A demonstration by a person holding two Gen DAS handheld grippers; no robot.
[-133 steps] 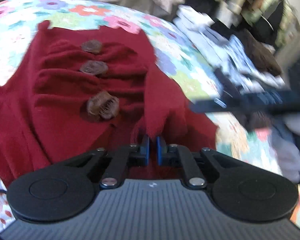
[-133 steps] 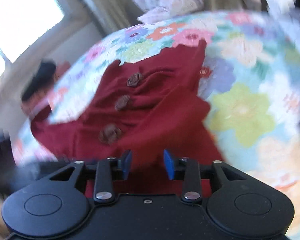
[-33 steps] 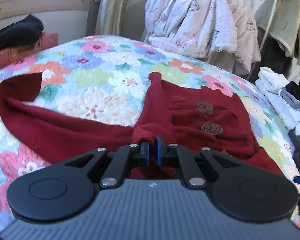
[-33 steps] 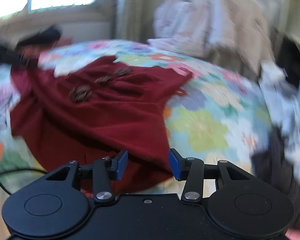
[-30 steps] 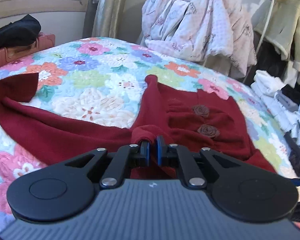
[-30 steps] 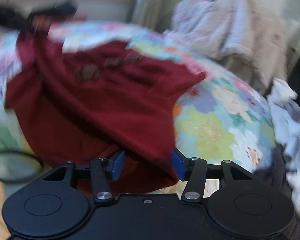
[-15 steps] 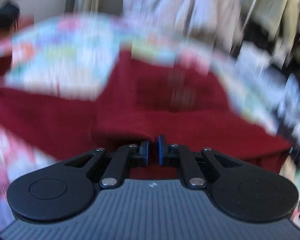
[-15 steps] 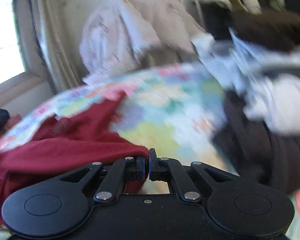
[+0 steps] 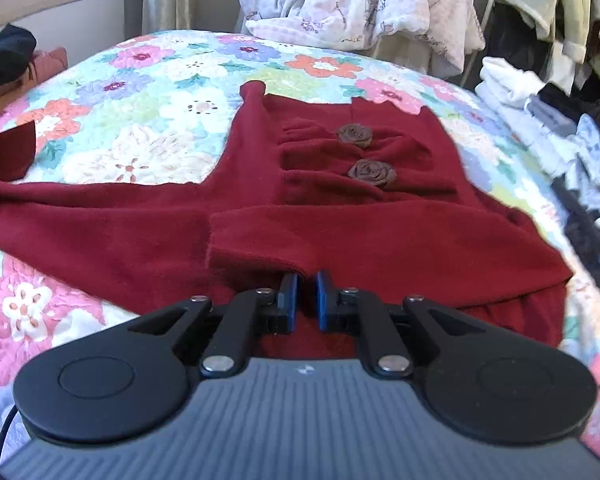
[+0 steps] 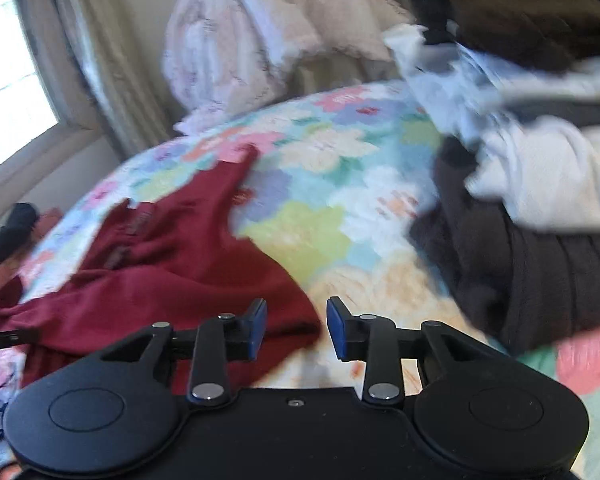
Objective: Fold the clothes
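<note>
Two handheld grippers over a bed, one nearly closed, one parted.

The left gripper (image 9: 305, 295) points forward and downward, its blue-padded jaws drawn almost together with only a narrow slit between them; red fabric (image 9: 340, 248) lies at the tips, and whether the pads pinch it cannot be told. The right gripper (image 10: 296, 328) also tilts downward, and its jaws have just been opening; they stand apart, the garment's corner lying between them, unpressed.
</note>
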